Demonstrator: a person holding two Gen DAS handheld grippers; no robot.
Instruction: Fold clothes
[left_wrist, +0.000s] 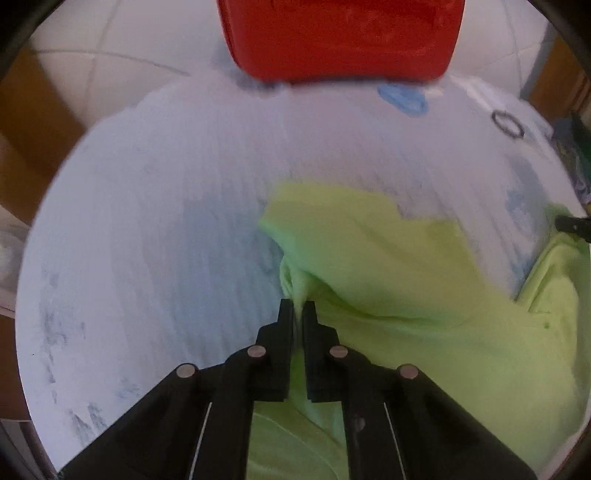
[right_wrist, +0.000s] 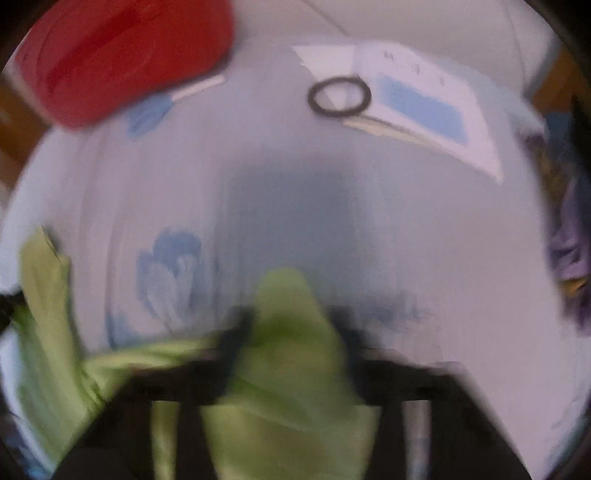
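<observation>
So both sets of tongs have a bite of the lime-green shirt (left_wrist: 369, 266) right now, which lies bunched on the pale blue-smudged desk (left_wrist: 147, 221) near its front edge. The left tongs (left_wrist: 298, 308) are pressed together on a thin ridge of fabric, you can see it squeezed up between the tips. The right tongs (right_wrist: 288, 325) are a blurry mess in their own camera, but a fat hump of green sits between the dark fingers and they look clamped on it too. If I'm reading it right, this is the bit where you lift and spread the thing flat before any folding happens, because the cloth between the two grips is all slack and rumpled. What I'd want here: pull the two pinches apart sideways until the edge between them goes taut, keep both at the same height so it doesn't twist, then drag it out over the open middle of the desk and lay it down smooth. The left pinch looks pretty skimpy, so a hard yank could slip it out, I'd go gently. Also mind the clutter at the far side, there's a red tub (left_wrist: 340, 37), a black ring (right_wrist: 340, 96) and some papers (right_wrist: 424, 99), and a flung sleeve could easily sweep those
</observation>
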